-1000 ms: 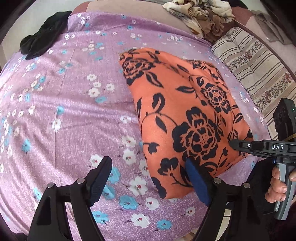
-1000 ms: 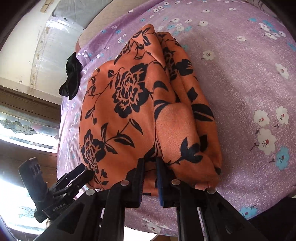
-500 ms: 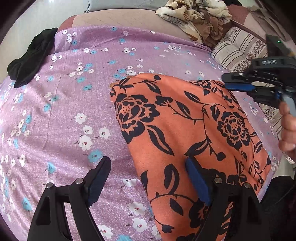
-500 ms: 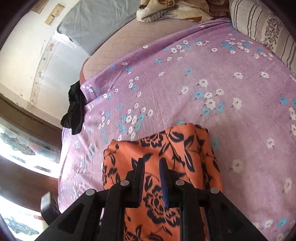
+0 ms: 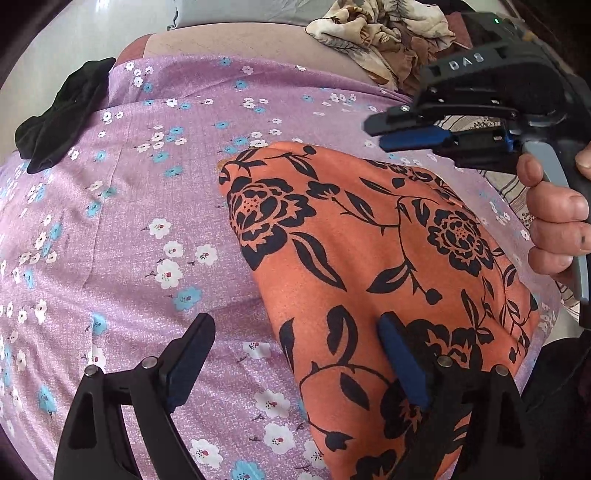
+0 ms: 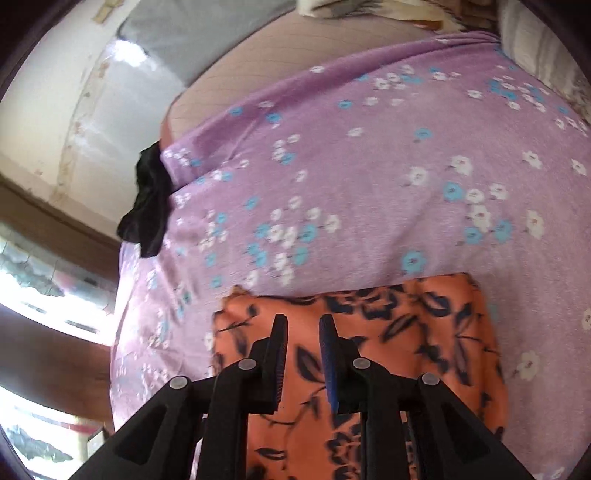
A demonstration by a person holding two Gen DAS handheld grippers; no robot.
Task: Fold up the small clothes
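An orange cloth with black flowers (image 5: 369,240) lies folded flat on the purple flowered sheet (image 5: 147,221). My left gripper (image 5: 295,319) hovers over the cloth's near left edge. Its jaws are opening wide: one finger is above the sheet, the other above the cloth, and neither presses on anything. My right gripper (image 5: 376,133), held by a hand (image 5: 557,229), hangs in the air past the cloth's far right side. In the right wrist view the right gripper (image 6: 303,321) has a narrow gap with nothing in it, above the orange cloth (image 6: 406,317).
A black garment (image 5: 59,125) lies at the sheet's far left corner, also the black garment (image 6: 147,206). A heap of beige patterned clothes (image 5: 376,33) sits at the far end of the bed. A striped pillow (image 6: 535,48) lies at the right.
My right gripper let go of the orange cloth's edge, rose and moved off toward the far side, its jaws parting slightly. The cloth now lies flat. My left gripper shifted a little over the cloth's edge.
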